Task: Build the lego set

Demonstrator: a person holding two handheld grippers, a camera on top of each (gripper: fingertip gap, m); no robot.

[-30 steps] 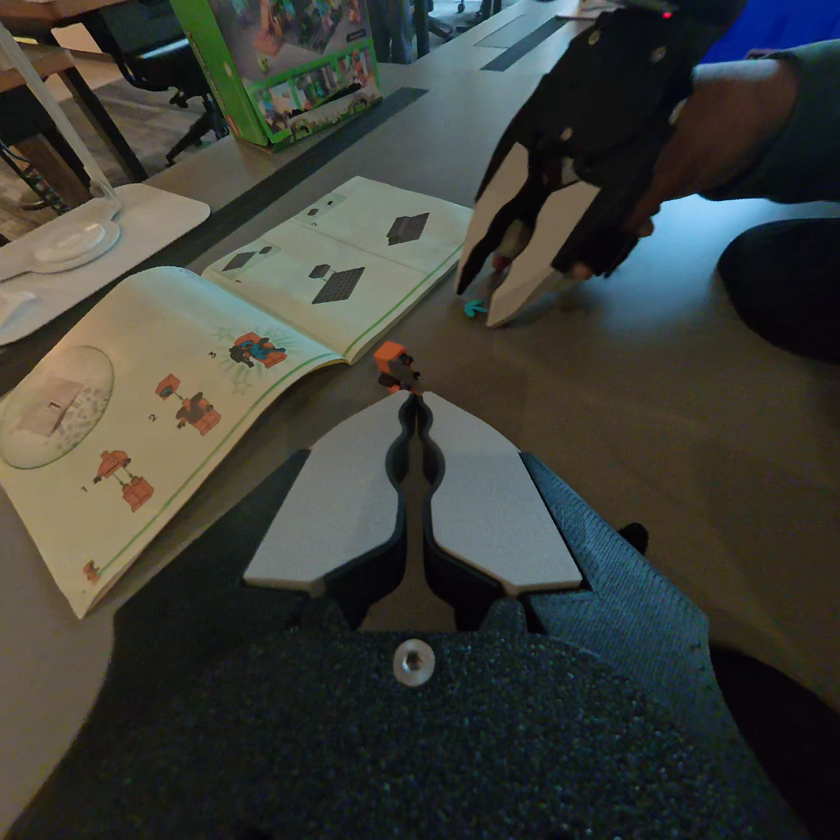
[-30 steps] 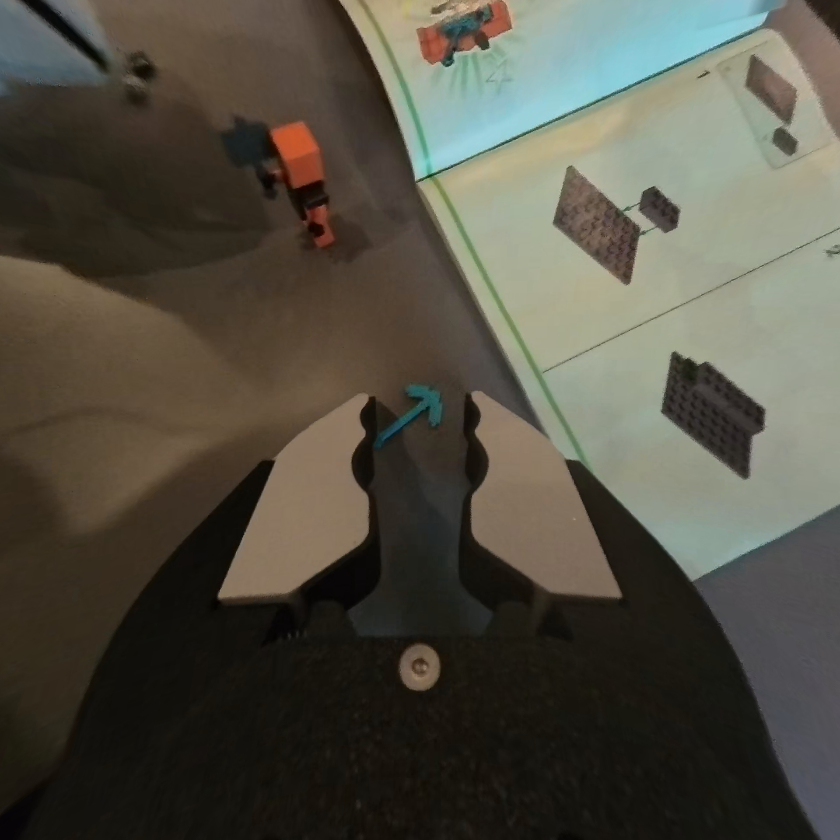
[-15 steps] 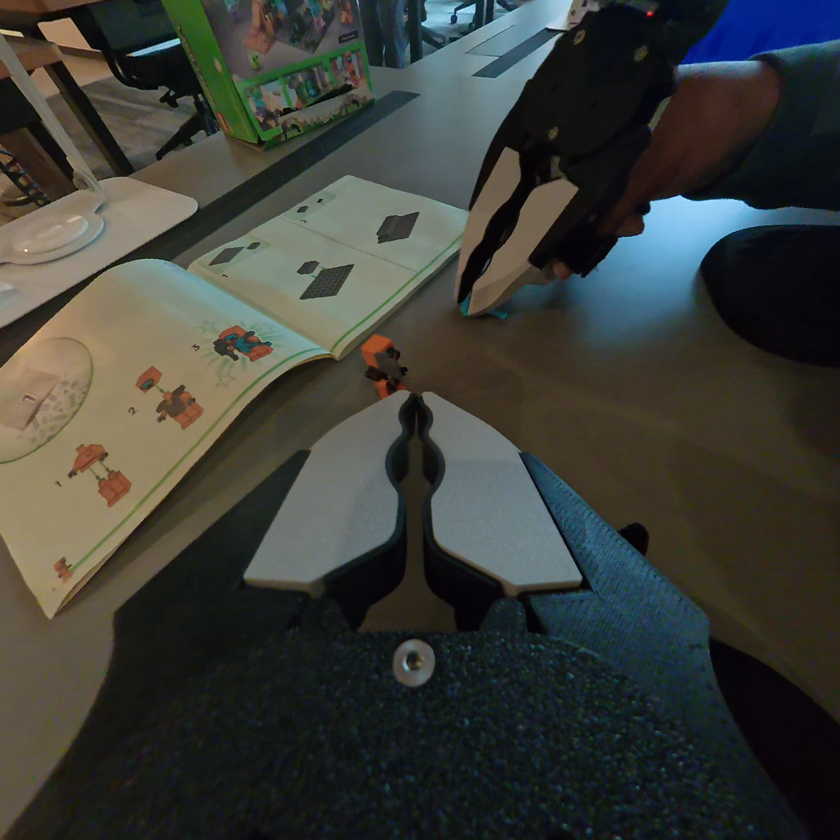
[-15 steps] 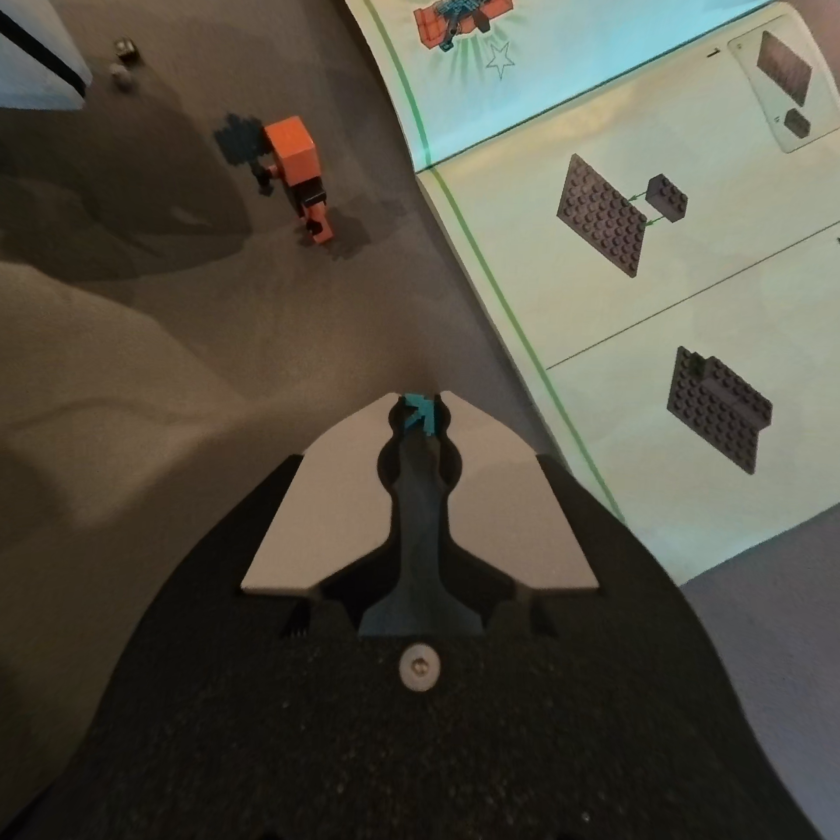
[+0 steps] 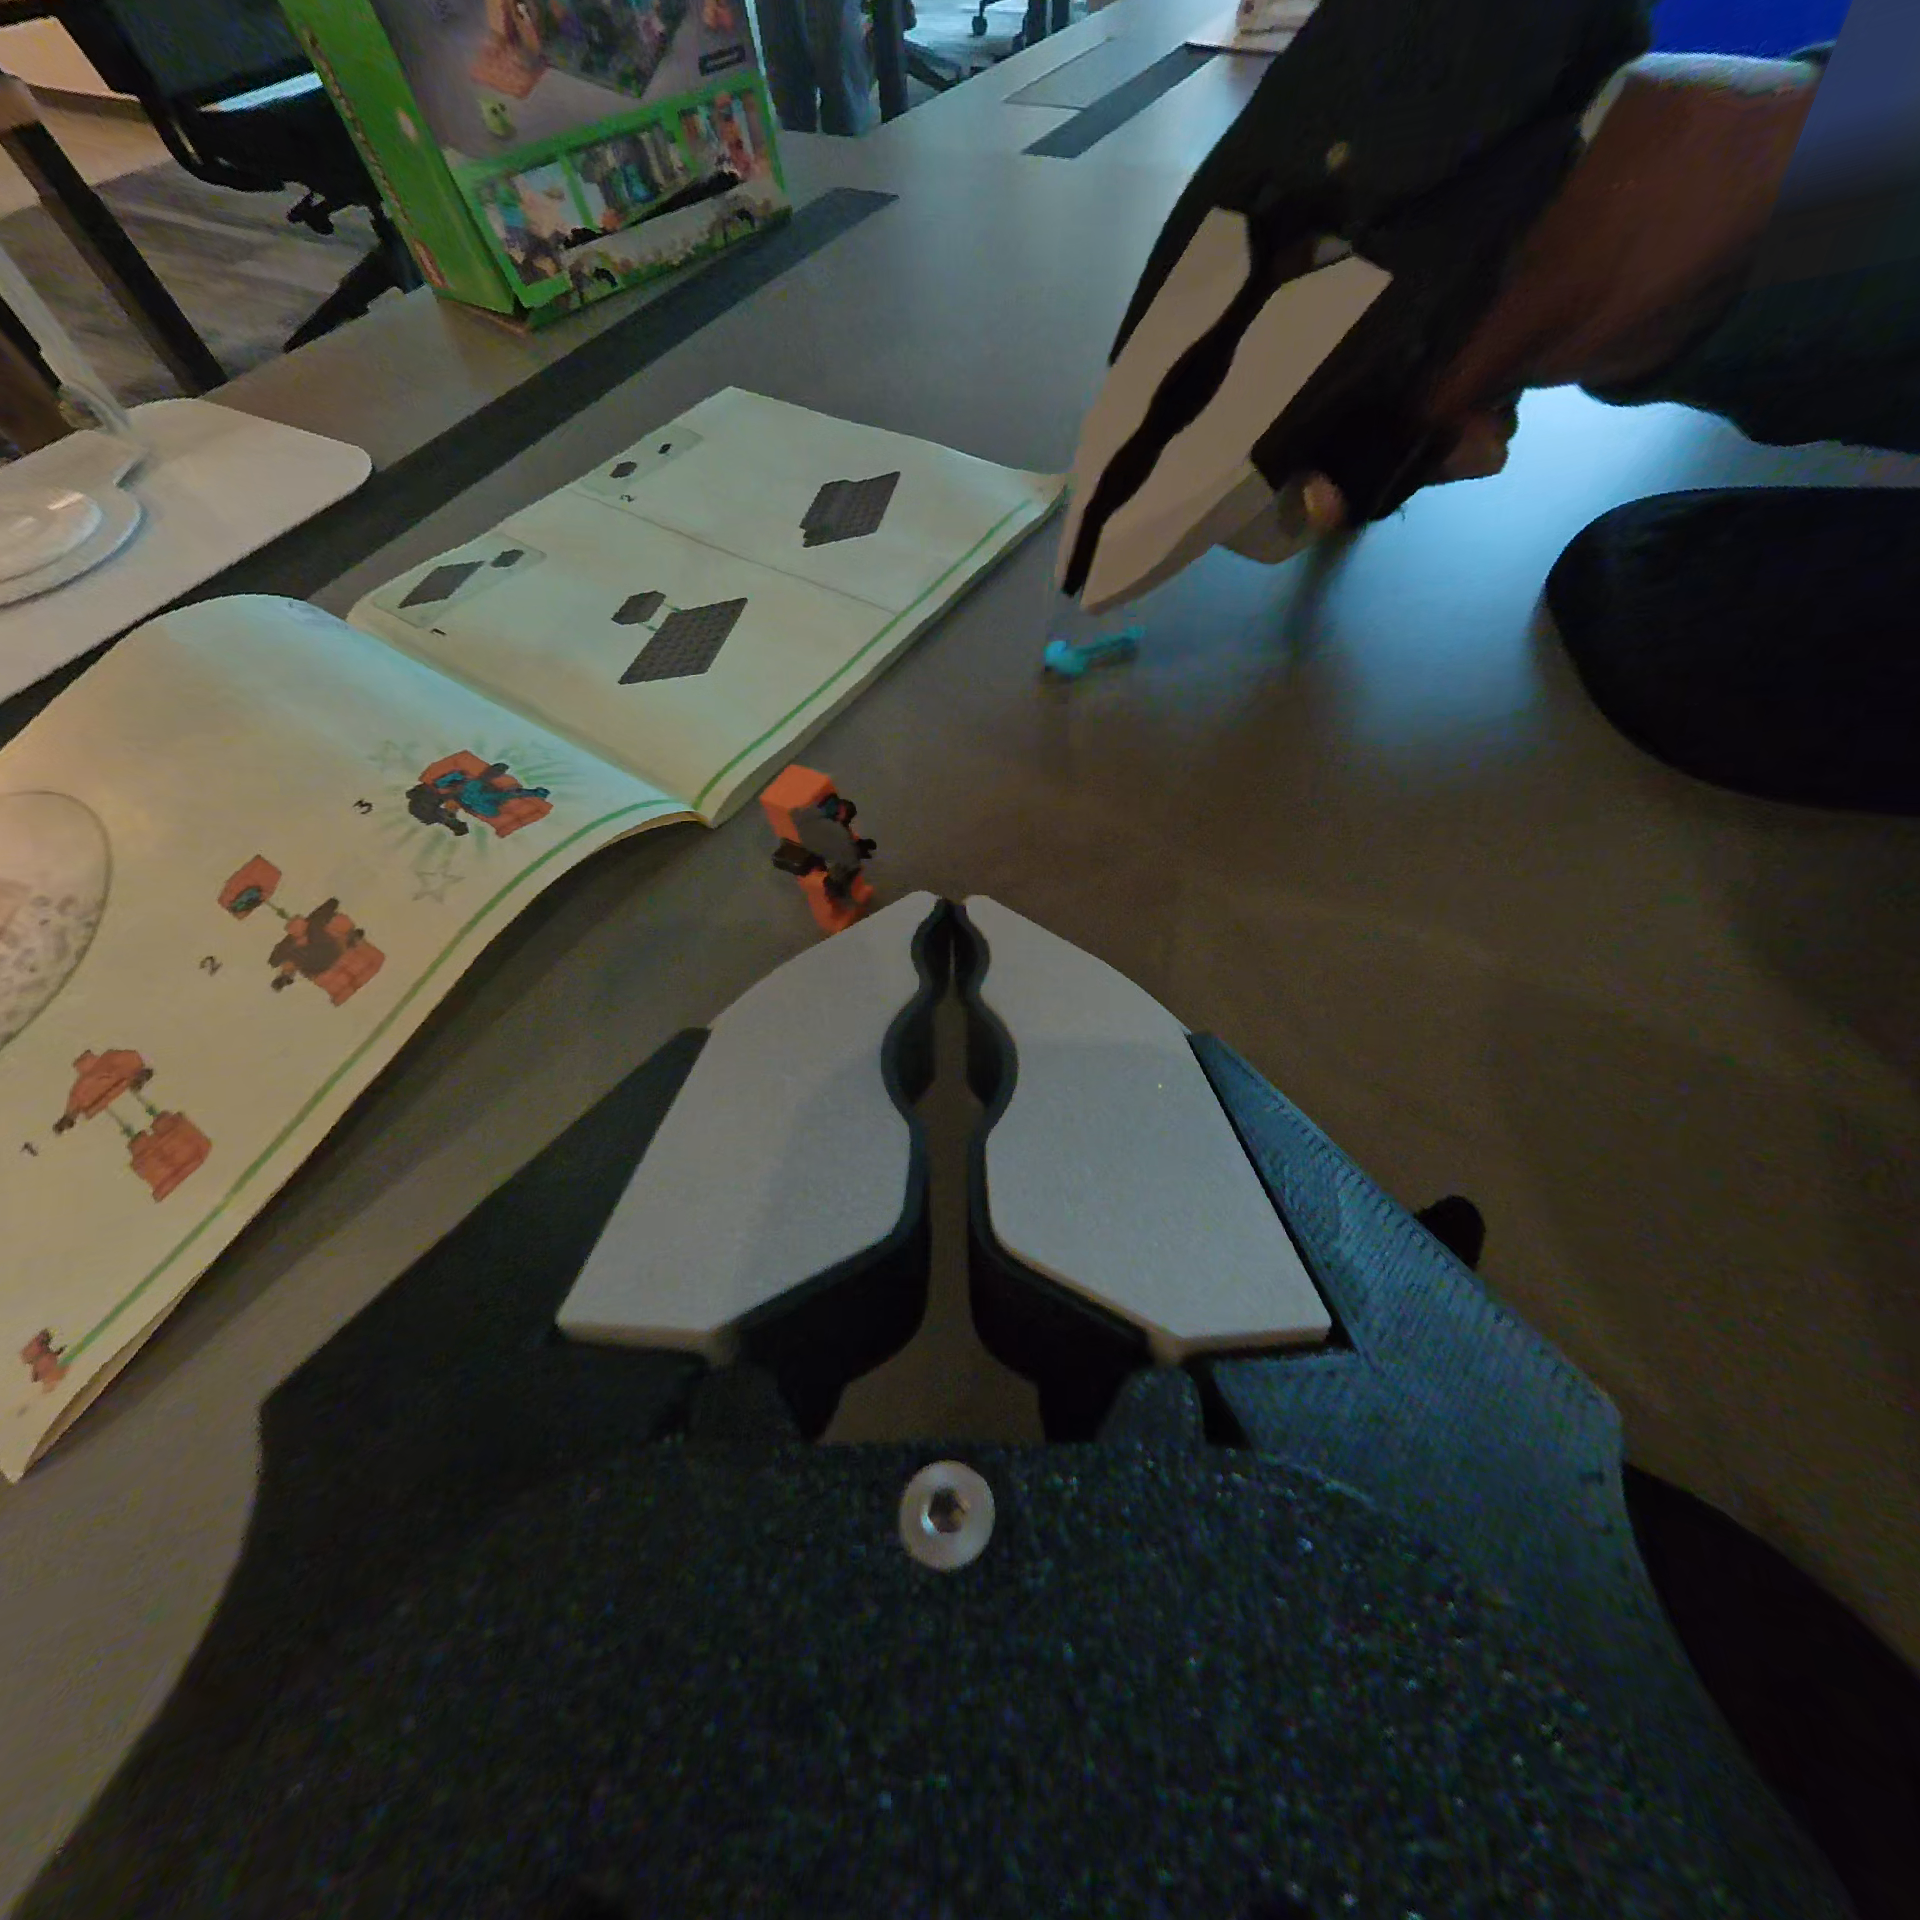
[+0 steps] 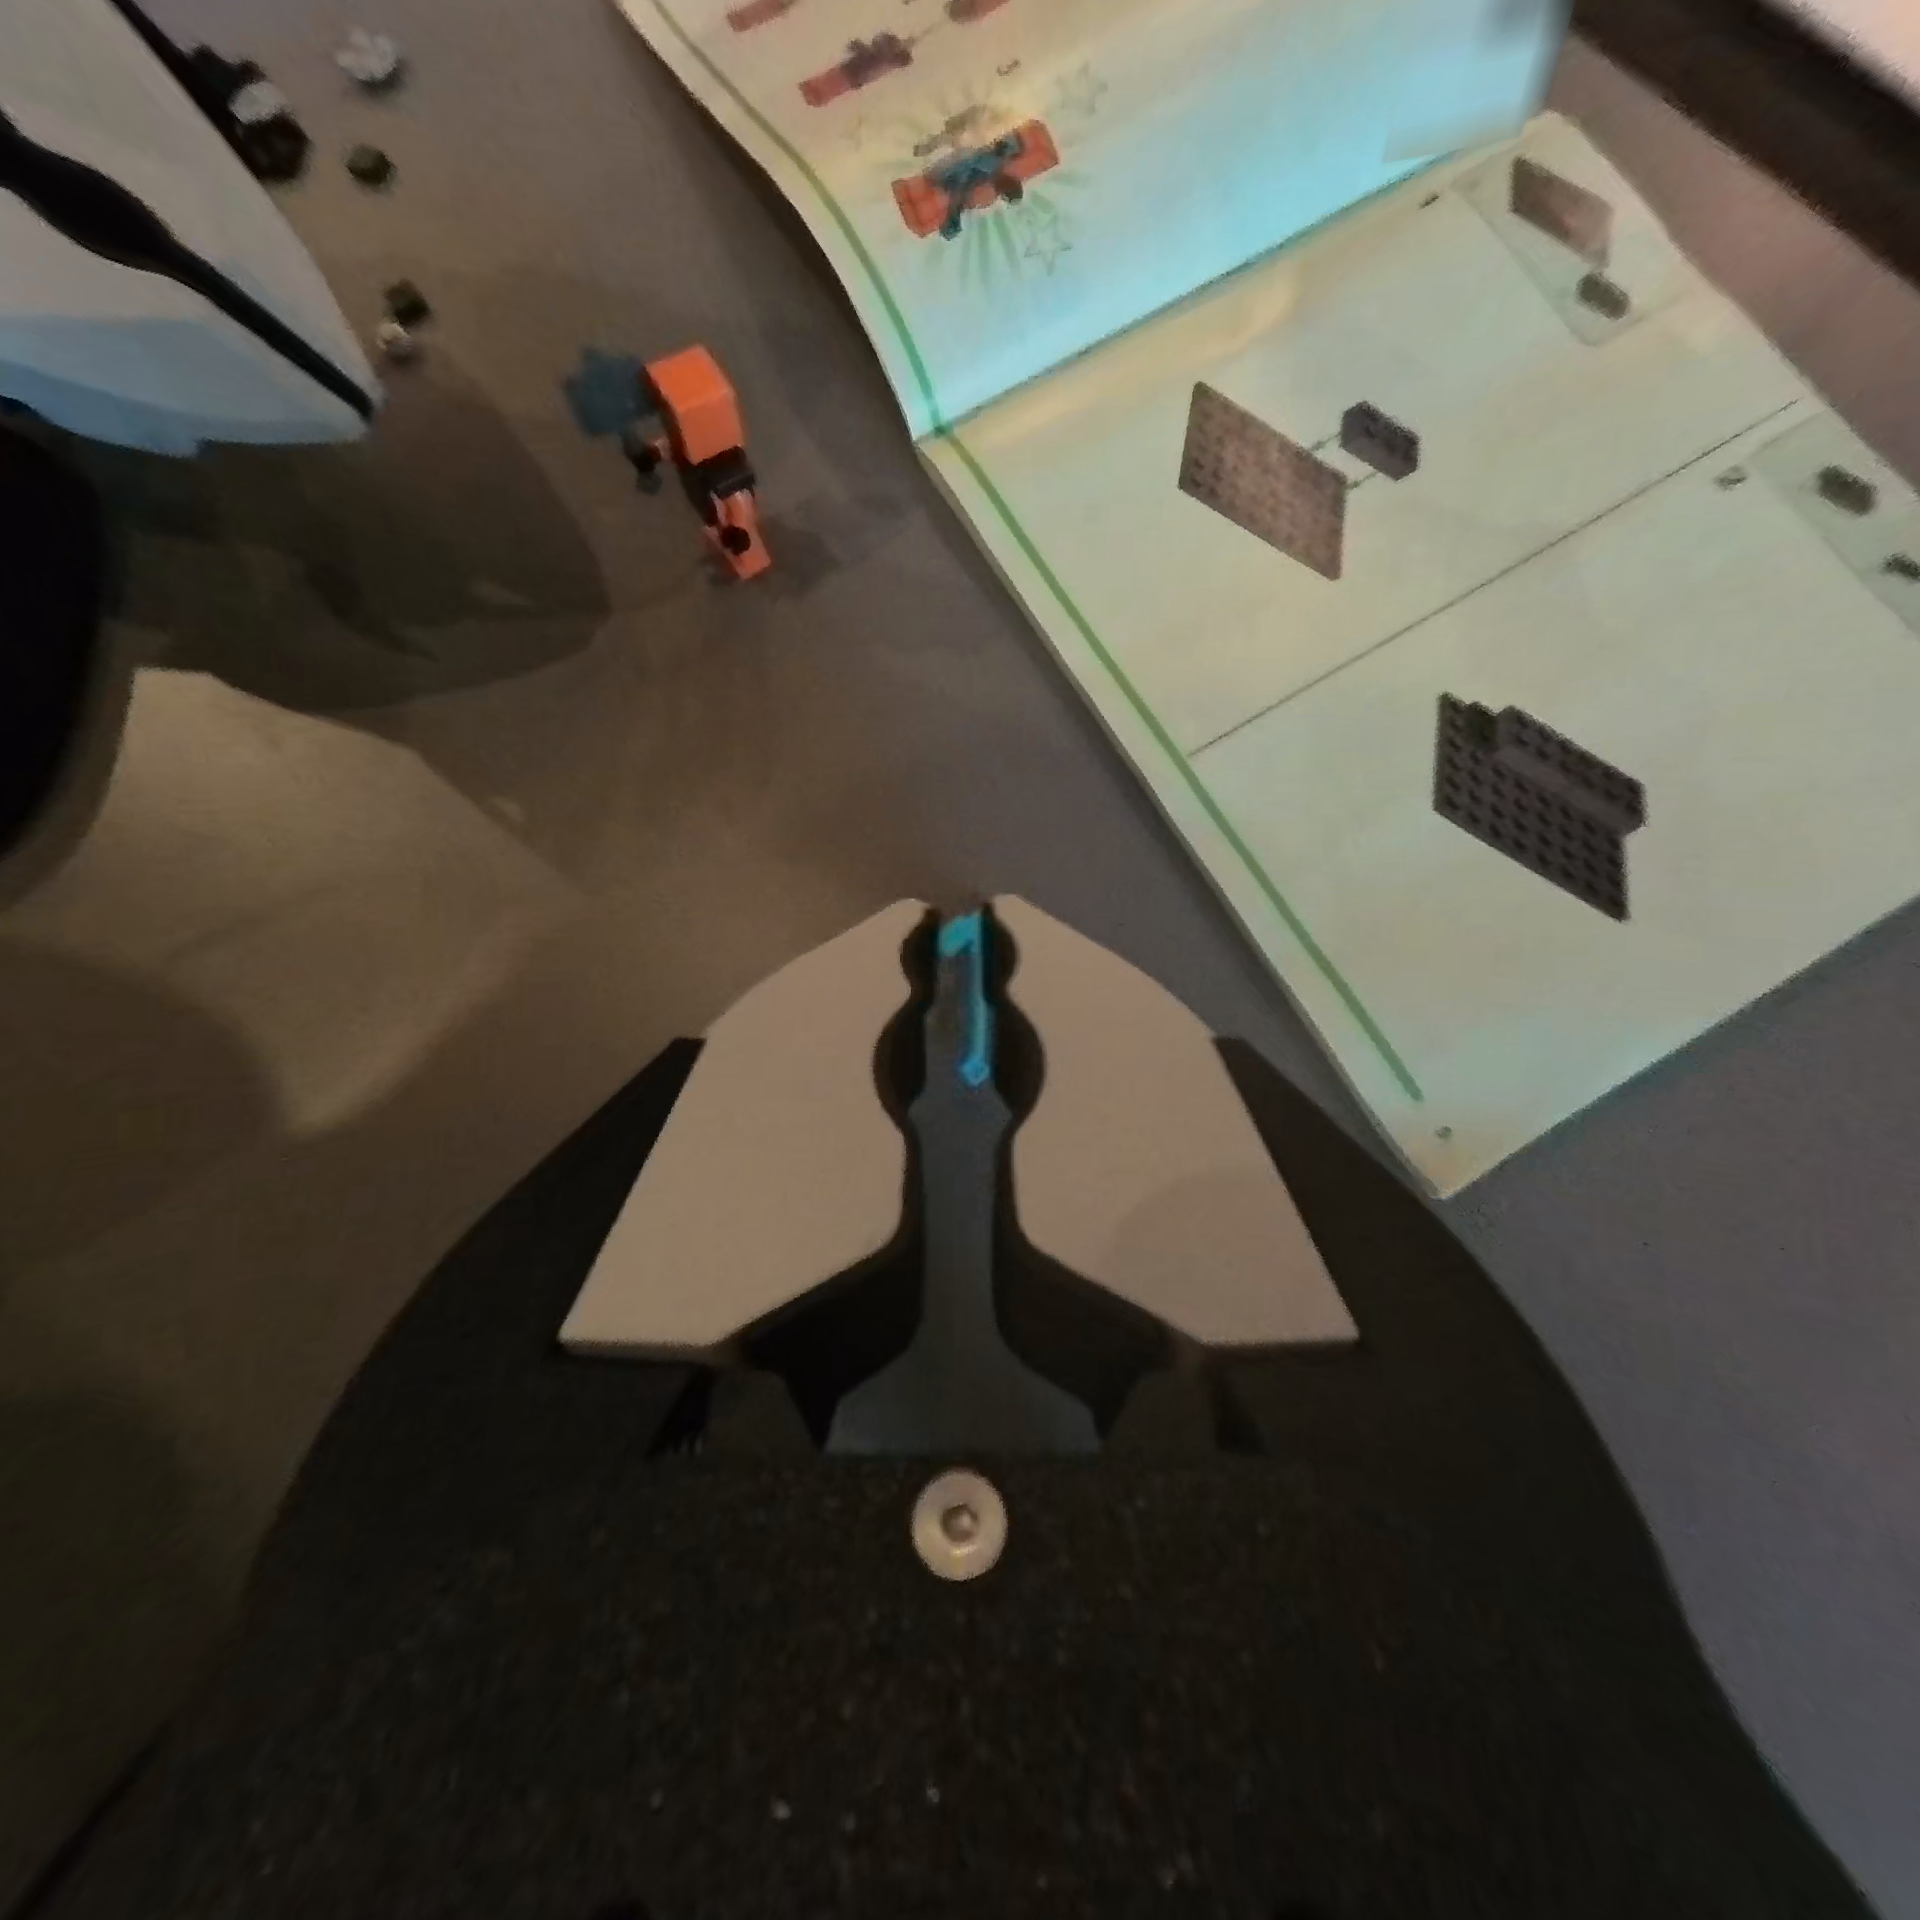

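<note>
In the left wrist view, the left tongs [image 5: 951, 914] have a grainy black plastic body and two flat, pale grey fingers with wavy inner edges. They are clenched tip to tip with nothing between them. They hover over a smooth grey-brown desk [image 5: 1351, 935]. Just ahead of the tips lies a small blocky orange and black figure [image 5: 821, 857], tipped on its side beside the near corner of an open paper booklet [image 5: 675, 582]. A glossy green cardboard box [image 5: 582, 156] stands toward the far edge, and a white rounded mat [image 5: 239, 478] lies at the left edge. At the upper right, a hand [image 5: 1558, 260] holds the right tongs [image 5: 1081, 592] pointing down. A thin teal pickaxe [image 5: 1086, 652] sits right under their tips, close to the booklet's right edge. In the right wrist view, which is slightly blurred, the right tongs' fingers are drawn to a narrow slit. The pickaxe [image 6: 961, 997] shows lengthwise inside that slit, but I cannot tell whether it is pinched or lies on the desk beneath. The figure [image 6: 707, 457] lies well ahead to the left, and tiny dark and pale loose pieces [image 6: 270, 135] are scattered beyond it.
</note>
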